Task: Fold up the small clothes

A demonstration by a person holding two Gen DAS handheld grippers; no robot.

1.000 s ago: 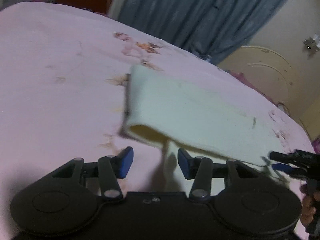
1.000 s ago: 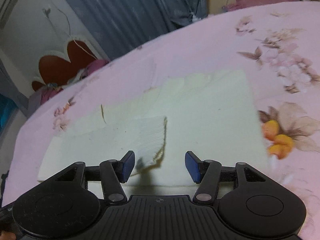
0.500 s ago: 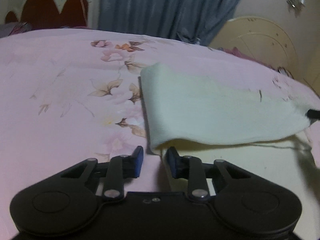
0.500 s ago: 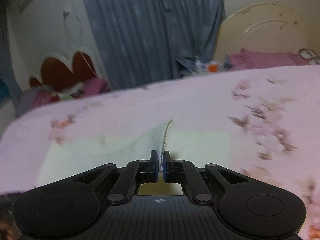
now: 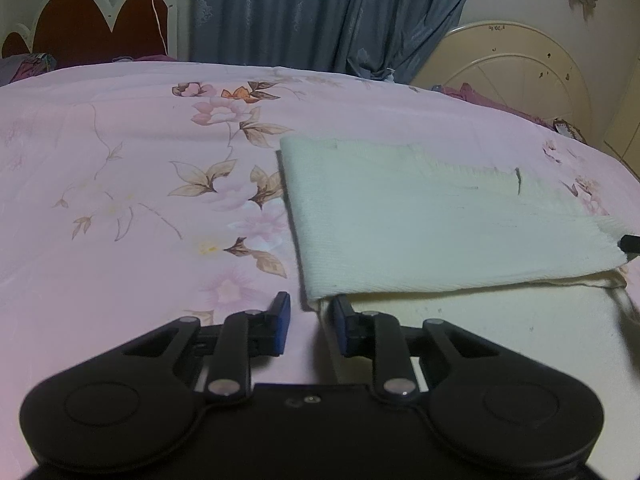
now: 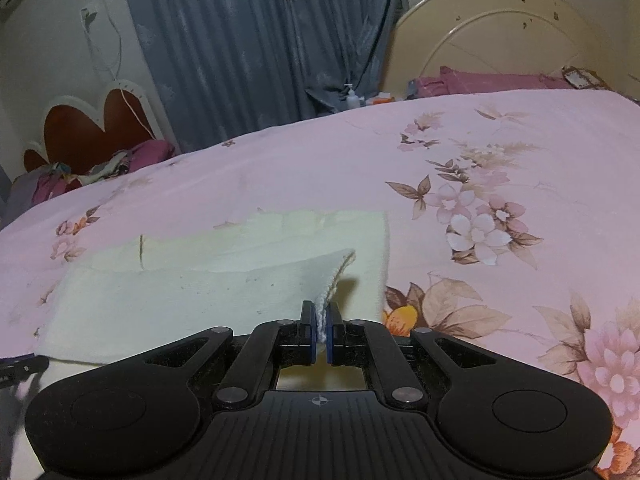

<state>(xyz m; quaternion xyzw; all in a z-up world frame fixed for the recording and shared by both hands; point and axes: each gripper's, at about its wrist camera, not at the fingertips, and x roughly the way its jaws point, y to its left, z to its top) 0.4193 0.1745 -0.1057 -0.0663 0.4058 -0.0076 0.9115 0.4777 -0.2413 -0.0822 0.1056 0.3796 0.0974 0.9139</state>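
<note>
A pale cream knitted cloth (image 5: 432,220) lies on the pink flowered bedsheet (image 5: 120,200), its upper layer folded over the lower one. My left gripper (image 5: 310,320) sits at the cloth's near left corner. Its blue pads are narrowly apart: pink sheet shows in the gap and the fold's corner lies just by the right pad (image 5: 340,320). In the right wrist view my right gripper (image 6: 319,330) is shut on the cloth's (image 6: 180,296) near right corner, and the raised edge runs up from the pads. The right gripper's black tip (image 5: 630,242) shows at the left wrist view's right edge.
Blue curtains (image 6: 260,40) hang behind the bed. A red scalloped headboard (image 5: 100,28) stands at the back left and a cream arched one (image 6: 512,40) at the back right. Crumpled clothes (image 6: 100,168) lie at the far left edge. Bare sheet stretches left of the cloth.
My right gripper has gone from open to shut on the cloth's corner and lifted it slightly. The left jaws have narrowed beside the fold's corner, and the left wrist has rolled level.
</note>
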